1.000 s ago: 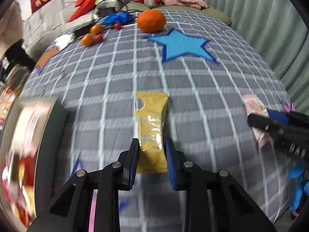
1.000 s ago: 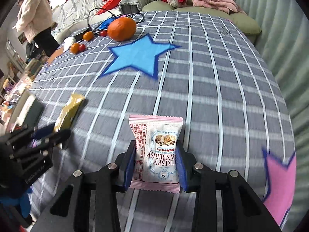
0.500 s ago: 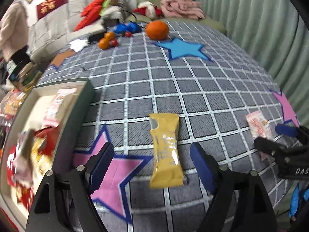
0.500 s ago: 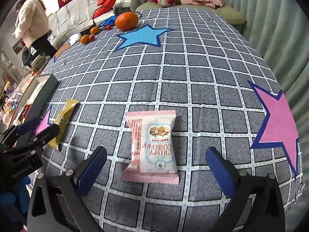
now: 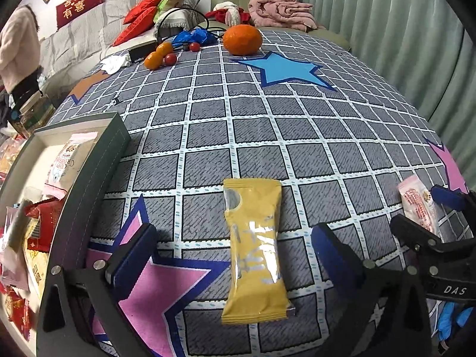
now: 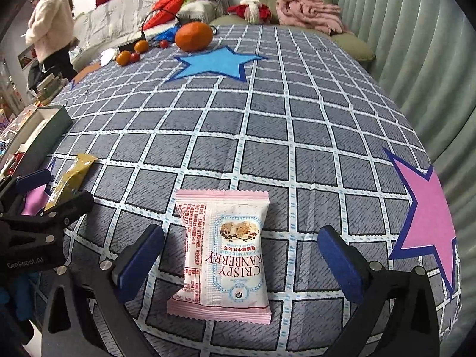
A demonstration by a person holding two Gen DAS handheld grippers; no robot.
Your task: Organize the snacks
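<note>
A yellow snack packet (image 5: 255,250) lies flat on the checked tablecloth, between the wide-open fingers of my left gripper (image 5: 235,255), untouched. A pink cranberry crisp packet (image 6: 226,255) lies flat between the wide-open fingers of my right gripper (image 6: 241,258), also untouched. The yellow packet also shows in the right wrist view (image 6: 71,178), and the pink packet in the left wrist view (image 5: 419,205). A dark green box (image 5: 89,196) at the left holds several snack packets.
At the table's far end lie a large orange (image 5: 242,40), small oranges and cherry tomatoes (image 5: 162,55), a blue bag and a cable. A sofa with cushions and a pink blanket stands behind. A person (image 6: 50,26) stands at far left. A curtain hangs on the right.
Both grippers have opened, letting go of their packets, and drawn back and up. The packets now lie free on the cloth. The snack box has come into the left wrist view.
</note>
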